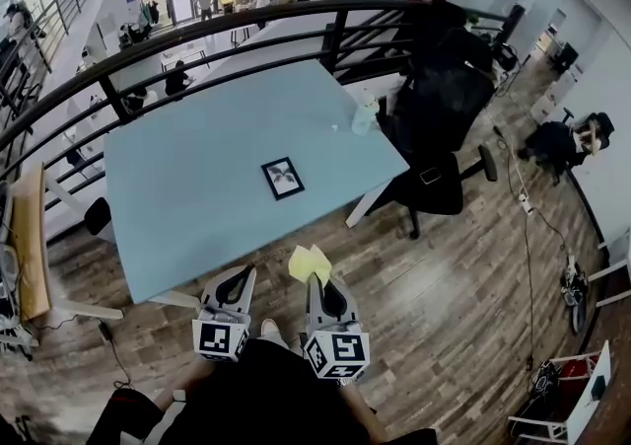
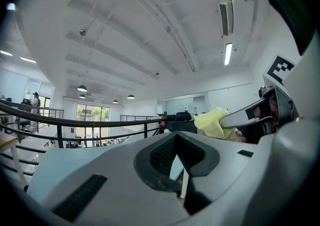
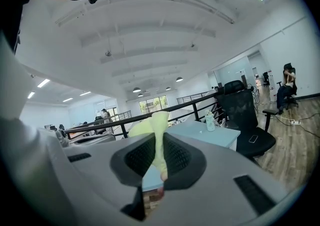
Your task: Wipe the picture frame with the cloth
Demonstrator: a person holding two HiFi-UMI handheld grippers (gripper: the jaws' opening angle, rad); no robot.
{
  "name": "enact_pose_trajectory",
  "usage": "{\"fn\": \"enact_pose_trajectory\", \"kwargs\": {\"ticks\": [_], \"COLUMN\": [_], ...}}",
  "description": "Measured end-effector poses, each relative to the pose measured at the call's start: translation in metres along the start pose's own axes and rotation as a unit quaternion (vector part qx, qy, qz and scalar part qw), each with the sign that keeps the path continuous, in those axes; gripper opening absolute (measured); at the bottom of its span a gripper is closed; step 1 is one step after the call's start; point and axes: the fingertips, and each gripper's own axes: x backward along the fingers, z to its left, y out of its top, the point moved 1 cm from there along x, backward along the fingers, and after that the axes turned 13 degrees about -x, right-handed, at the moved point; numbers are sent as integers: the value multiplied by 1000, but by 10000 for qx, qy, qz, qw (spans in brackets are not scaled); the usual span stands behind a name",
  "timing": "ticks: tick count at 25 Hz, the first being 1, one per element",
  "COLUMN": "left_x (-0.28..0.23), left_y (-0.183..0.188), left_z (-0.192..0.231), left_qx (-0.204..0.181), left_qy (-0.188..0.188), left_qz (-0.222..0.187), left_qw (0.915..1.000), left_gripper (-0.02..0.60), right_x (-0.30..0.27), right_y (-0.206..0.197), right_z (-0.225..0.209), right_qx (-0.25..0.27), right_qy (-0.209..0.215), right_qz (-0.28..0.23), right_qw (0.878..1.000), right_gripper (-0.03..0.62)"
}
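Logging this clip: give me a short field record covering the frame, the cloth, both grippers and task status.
picture frame: lies flat on the blue table, nothing touching it
cloth: yellow, pinched in the right gripper, short of the table's near edge
left gripper: jaws together, nothing between them
bottle: near the table's far right edge
wiping: not yet begun

One table (image 1: 187,177), one frame (image 1: 283,178), one cloth (image 1: 309,263), one bottle (image 1: 363,117), two grippers: left gripper (image 1: 240,275), right gripper (image 1: 319,283).
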Motion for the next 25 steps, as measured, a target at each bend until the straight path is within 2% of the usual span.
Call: {"fn": "enact_pose_trajectory", "kwargs": {"ticks": [13,25], "left_x": [-32,-80], "left_y": [-8,-10], "left_z": [11,24], "left_qx": [-5,-97], "left_qy": [-48,402], "left_qz": [96,217], "left_qw": [9999,9989], "left_gripper": [0,0], "right_x": [-35,-92], "right_y": [1,22], "right_z": [-10,-36], "right_qx": [-162,-87], "right_qy": [30,396], "right_qz": [65,275], "right_qw": [9998,9988], "right_gripper": [35,35]}}
